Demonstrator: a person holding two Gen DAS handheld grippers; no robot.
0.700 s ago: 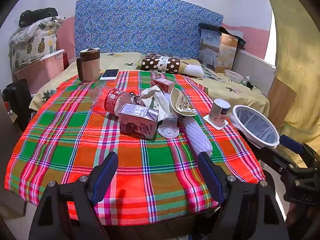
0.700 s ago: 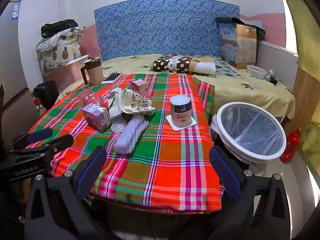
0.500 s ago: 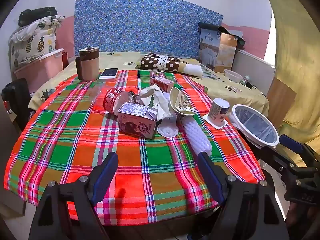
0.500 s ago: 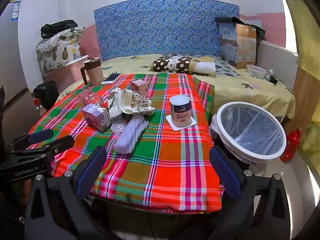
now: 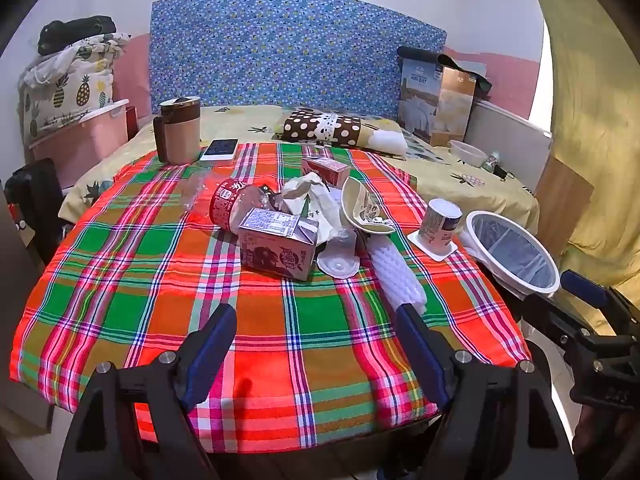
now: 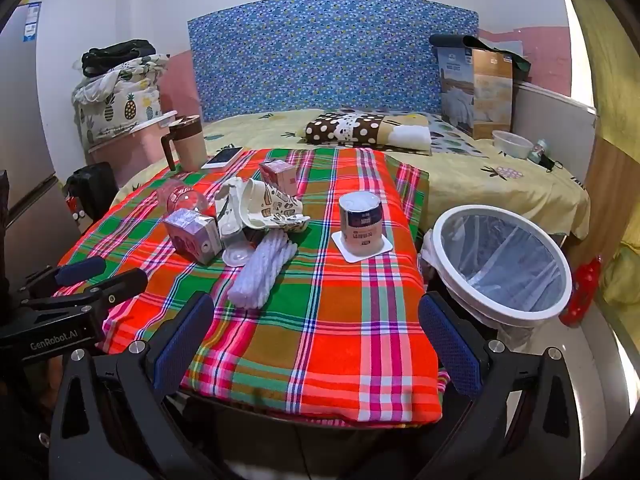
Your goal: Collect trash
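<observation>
- Left wrist view: left gripper (image 5: pixel 316 330) fingers spread wide, holding nothing, over the near edge of the plaid-covered tabletop (image 5: pixel 160 280).
- Right gripper (image 6: pixel 316 316) likewise wide apart and empty.
- Mid-tabletop: trash pile (image 5: pixel 304 216) of a milk carton (image 5: pixel 278 246), red cup (image 5: pixel 230 204), crumpled paper, white foam sleeve (image 5: pixel 394 276).
- White-rimmed lined bin (image 6: pixel 504 260) just beside the tabletop's right edge.
- Beyond: yellow bed (image 6: pixel 480 176), blue floral headboard (image 5: pixel 296 48).
</observation>
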